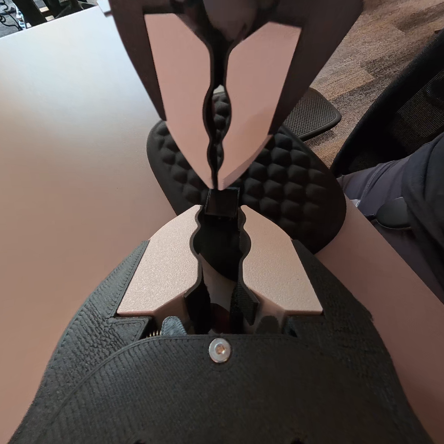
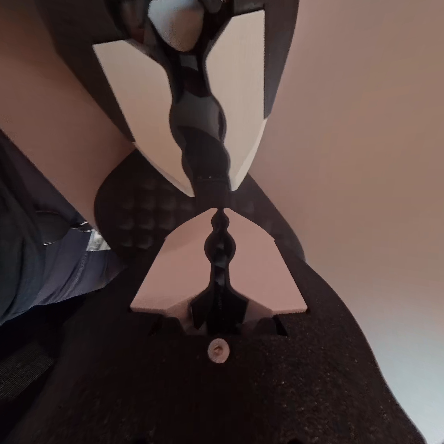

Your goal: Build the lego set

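My left gripper (image 1: 221, 211) clamps a black lego piece (image 1: 222, 204) at frame centre; my right gripper (image 2: 220, 209) (tips pinched together) touches it from above.

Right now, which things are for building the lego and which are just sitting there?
For the job:
- black lego piece, held at the left tool's tips
- right tool, nearly closed, tips at the piece's top edge; what it holds, if anything, can't be seen

Just there:
- black bumpy cushion
- mesh chair
- table
- person's dark clothing
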Demonstrator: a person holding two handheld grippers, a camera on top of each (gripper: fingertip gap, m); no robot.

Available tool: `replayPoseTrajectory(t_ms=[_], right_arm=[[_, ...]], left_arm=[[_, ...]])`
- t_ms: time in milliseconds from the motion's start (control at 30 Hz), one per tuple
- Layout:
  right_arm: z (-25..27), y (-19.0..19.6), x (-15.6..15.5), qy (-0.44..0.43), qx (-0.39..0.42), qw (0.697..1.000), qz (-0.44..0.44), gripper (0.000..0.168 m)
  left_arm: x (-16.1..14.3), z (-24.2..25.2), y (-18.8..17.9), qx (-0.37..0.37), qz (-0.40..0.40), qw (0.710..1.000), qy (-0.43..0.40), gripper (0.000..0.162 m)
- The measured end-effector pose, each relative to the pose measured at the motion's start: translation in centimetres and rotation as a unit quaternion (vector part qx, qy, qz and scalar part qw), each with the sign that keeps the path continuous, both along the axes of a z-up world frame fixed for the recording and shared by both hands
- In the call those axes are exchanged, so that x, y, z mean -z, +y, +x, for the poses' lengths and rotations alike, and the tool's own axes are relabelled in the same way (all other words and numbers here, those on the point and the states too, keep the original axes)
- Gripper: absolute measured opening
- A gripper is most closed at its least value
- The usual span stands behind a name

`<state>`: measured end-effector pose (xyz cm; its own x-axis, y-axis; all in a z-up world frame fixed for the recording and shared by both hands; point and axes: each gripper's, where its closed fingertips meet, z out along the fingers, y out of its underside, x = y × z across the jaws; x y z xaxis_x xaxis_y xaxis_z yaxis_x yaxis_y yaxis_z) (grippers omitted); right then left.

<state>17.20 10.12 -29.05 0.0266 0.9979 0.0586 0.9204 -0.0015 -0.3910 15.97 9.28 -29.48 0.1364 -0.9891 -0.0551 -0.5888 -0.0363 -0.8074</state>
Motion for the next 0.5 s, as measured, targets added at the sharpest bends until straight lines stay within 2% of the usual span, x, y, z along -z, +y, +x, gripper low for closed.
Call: replayPoseTrajectory(t_ms=[200, 367, 500], right_arm=[[-0.1, 0.7, 0.3, -0.037, -0.013, 0.999, 0.037, 0.0], [-0.2, 0.8, -0.4, 0.015, 0.007, 0.999, 0.031, 0.002], [-0.4, -0.2, -1.2, 0.075, 0.013, 0.996, -0.041, 0.002]], left_arm=[[0.0, 0.0, 0.0, -0.001, -0.009, 1.0, -0.001, 0.027], [-0.1, 0.0, 0.0, -0.002, -0.001, 1.0, -0.004, 0.027], [-0.2, 0.0, 0.0, -0.002, 0.0, 1.0, -0.006, 0.027]])
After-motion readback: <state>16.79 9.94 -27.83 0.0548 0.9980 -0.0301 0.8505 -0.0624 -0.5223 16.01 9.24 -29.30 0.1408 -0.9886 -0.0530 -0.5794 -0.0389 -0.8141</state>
